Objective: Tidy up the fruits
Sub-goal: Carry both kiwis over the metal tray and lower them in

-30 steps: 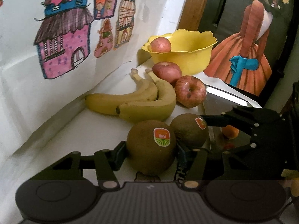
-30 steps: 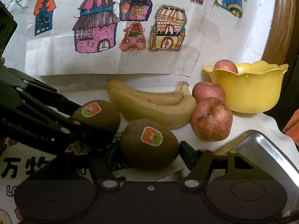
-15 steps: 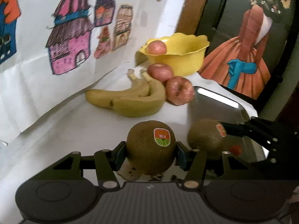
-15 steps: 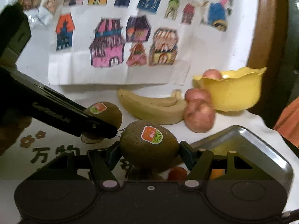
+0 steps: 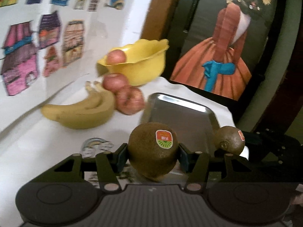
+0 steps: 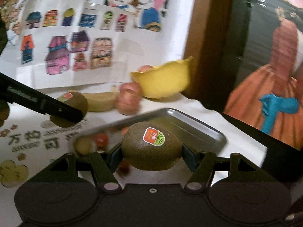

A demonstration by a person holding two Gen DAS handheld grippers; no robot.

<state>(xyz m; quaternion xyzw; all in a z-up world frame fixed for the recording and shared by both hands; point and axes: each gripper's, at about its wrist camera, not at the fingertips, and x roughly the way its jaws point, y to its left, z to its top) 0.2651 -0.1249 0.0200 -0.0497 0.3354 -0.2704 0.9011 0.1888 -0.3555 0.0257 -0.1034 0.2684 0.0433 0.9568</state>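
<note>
The kiwi in the left tongs sat pinched at its widest part, the 2 pads closed onto its flanks, held in the air just above the near edge of the steel tray. The second kiwi was gripped the same way by the right tongs, closed across its long sides and carried over the tray's near half; from the left camera it showed further right, beside the tray's right rim.

I judged both fruits light and fairly firm, with a fuzzy brown skin that gives the pads some bite, though a ripe one would bruise under a hard squeeze. The middle of the body looked the right place to hold; nearer an end the oval would tend to squirt out.

Each kiwi wore an oval sticker, orange above and green below; the white characters on it were too blurred for me to read. The cloth on the tabletop carried large Chinese print, of which I could make out "万物" and "可", with smaller lettering I could not read.

Beyond the tray lay 2 bananas and 2 red apples touching one another, and behind them a yellow bowl with 1 more apple in it. Small red and orange fruits seemed to sit on the tray, perhaps partly reflections.
</note>
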